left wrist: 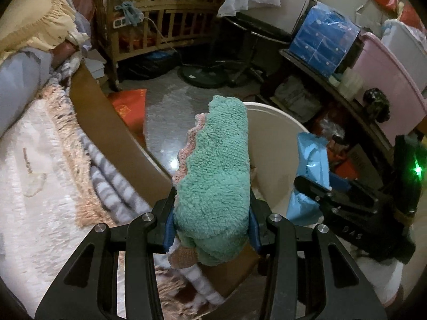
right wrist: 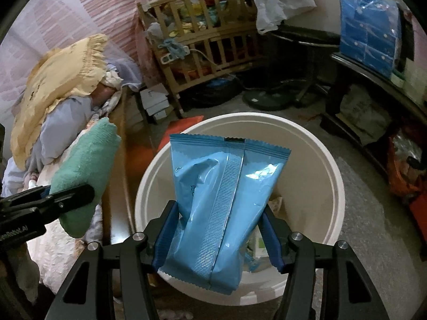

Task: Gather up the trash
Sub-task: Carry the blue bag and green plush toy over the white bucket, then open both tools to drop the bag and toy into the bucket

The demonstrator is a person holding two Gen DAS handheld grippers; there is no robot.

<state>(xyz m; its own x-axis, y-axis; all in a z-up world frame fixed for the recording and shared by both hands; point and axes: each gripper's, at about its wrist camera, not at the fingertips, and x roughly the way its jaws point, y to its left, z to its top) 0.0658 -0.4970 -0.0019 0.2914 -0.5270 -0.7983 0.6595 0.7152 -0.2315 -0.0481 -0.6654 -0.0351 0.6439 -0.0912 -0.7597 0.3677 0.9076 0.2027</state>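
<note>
Trash pouch (right wrist: 226, 213) hung over the bin (right wrist: 331, 165), pinched in the right tongs (right wrist: 217, 237); release squarely. Left tongs (left wrist: 212, 221) clamped a towel (left wrist: 216, 176).

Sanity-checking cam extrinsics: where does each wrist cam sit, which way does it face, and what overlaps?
Left wrist: on the left gripper, looking forward and down along its fingers at the green towel it clamps, bed edge beneath; right gripper shows at right.
Right wrist: on the right gripper, looking down into the white bin, clamping the blue packet; left gripper shows at left.
Shared: towel, packet, bin, wooden crib.
</note>
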